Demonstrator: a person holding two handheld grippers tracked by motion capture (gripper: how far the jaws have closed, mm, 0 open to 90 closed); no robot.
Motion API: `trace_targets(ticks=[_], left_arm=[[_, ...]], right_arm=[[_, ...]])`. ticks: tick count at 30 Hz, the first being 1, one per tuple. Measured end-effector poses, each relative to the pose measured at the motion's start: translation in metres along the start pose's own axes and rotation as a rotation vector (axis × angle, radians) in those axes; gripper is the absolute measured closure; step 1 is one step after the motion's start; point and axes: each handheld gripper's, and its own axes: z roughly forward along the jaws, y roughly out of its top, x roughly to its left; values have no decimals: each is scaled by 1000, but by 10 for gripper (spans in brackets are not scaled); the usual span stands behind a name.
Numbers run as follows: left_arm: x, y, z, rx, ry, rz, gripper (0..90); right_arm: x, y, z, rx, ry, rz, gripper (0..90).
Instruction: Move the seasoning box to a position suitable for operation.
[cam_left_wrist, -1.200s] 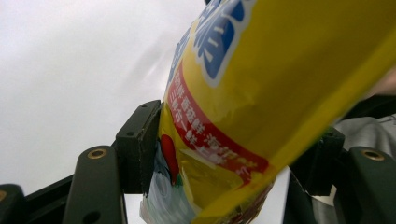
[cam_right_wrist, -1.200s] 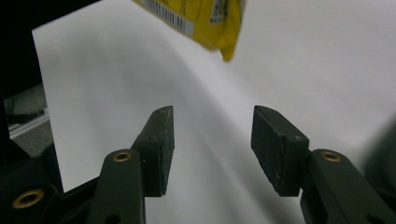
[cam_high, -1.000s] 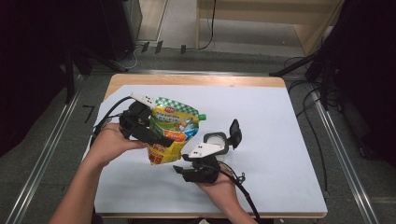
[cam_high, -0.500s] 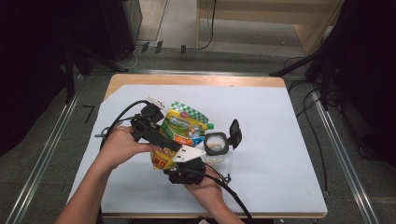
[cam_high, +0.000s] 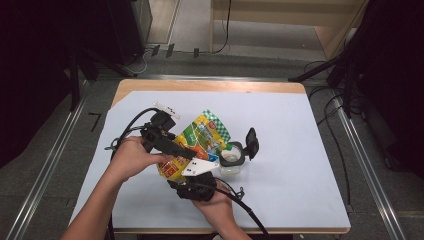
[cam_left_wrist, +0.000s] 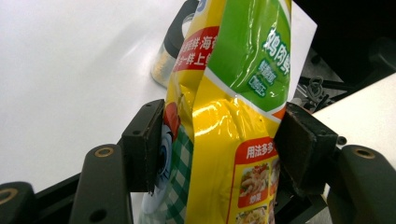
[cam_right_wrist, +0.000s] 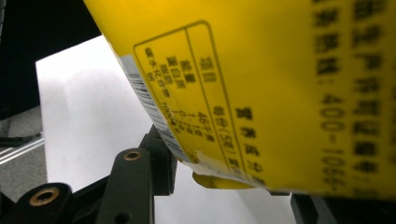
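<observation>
Near the middle of the high view, a yellow-and-green seasoning pouch (cam_high: 197, 142) is held up off the white table (cam_high: 300, 150), tilted so its checked top points toward the upper right of the frame. The left hand-held gripper (cam_high: 172, 147) comes in from the left and pinches the pouch across its width; in the left gripper view its two black pads press against the pouch (cam_left_wrist: 224, 116) from either side, one on the checked edge at the left, the other on the yellow panel at the right, and the foil is creased between them. The right hand-held gripper (cam_high: 192, 175) sits just below the pouch's lower end, its grey plate touching the yellow bottom corner. Its jaws have just been closing, and in the right gripper view the pouch's printed back (cam_right_wrist: 280, 93) hangs over them, its bottom edge lying between the left jaw and the right one at the lower edge of the frame; whether the pads press on it I cannot tell. Just right of the pouch, a small clear jar (cam_high: 231, 161) stands on the table with its black flip lid (cam_high: 251, 143) swung open and upright.
</observation>
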Motion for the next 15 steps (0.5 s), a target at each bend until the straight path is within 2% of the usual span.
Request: trace_targets(ticks=[3,6,11,15], left_arm=[[1,0,1,-2,-9,-6,392],[1,1,4,1,-1,-32,392],[1,2,6,4,8,-43,393],[3,2,6,0,-4,-64,393]], right_arm=[[0,0,-1,6,5,12,559],[-1,0,-1,12,13,28,554],[-2,-1,-3,16,24,49,557],[-1,-1,-4,11,27,36,565]])
